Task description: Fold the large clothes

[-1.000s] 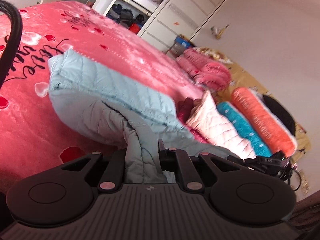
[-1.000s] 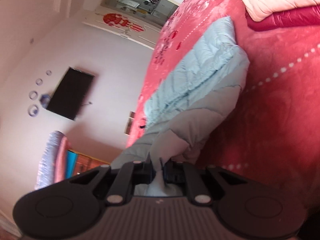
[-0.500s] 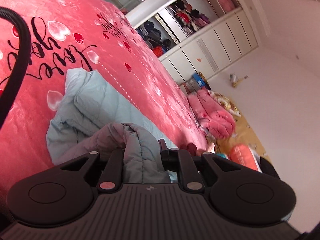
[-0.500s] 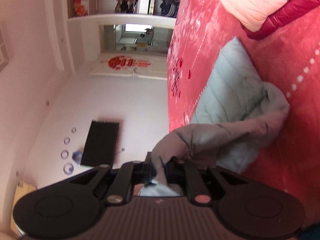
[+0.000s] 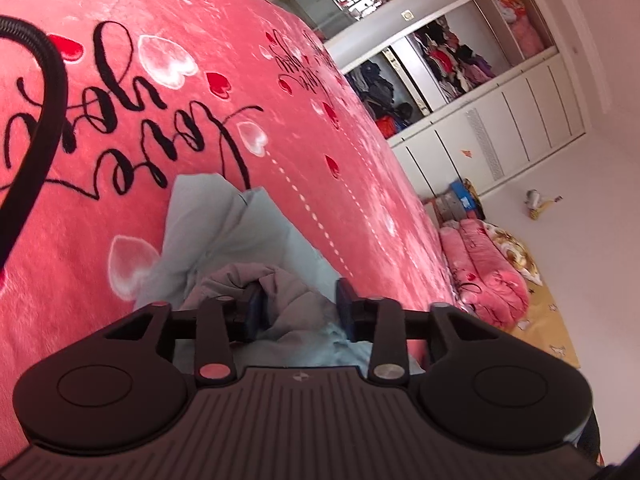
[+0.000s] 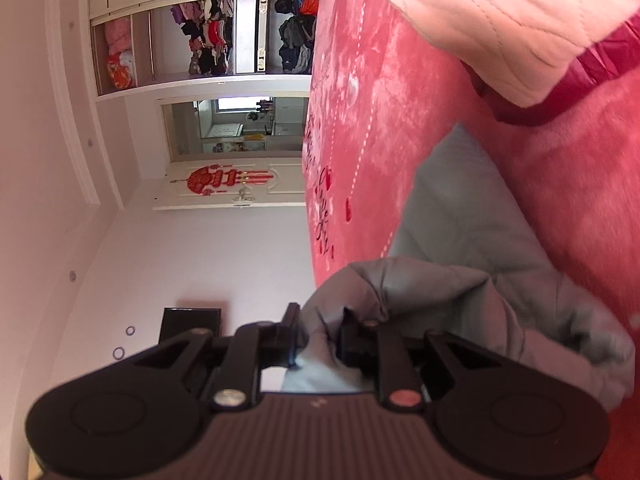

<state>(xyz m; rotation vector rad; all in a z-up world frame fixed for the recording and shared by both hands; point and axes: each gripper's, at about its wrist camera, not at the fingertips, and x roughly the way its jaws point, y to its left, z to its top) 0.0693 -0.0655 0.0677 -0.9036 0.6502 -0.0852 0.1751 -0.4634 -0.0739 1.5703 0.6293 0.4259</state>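
A pale blue-grey padded jacket [image 5: 224,216] lies folded over on the red heart-print blanket [image 5: 160,40]. My left gripper [image 5: 298,306] hangs just over its near edge, jaws opening wide. A grey fold sits loosely between them and a gap shows at the right pad. In the right wrist view the same jacket [image 6: 460,208] runs along the blanket [image 6: 560,184]. My right gripper [image 6: 320,338] is at its bunched grey end. Its jaws are opening a little, with puffy cloth still between the pads.
A pink quilted garment with a dark red one under it [image 6: 500,20] lies beyond the jacket. A black cable [image 5: 44,100] arcs at the left. Rolled pink bedding [image 5: 488,264] sits on the floor by the open wardrobe [image 5: 440,64].
Both grippers carried the jacket's near edge forward over the rest of it and sank toward the blanket. Both wrists rolled. Both pairs of jaws, shut on the cloth before, now stand apart.
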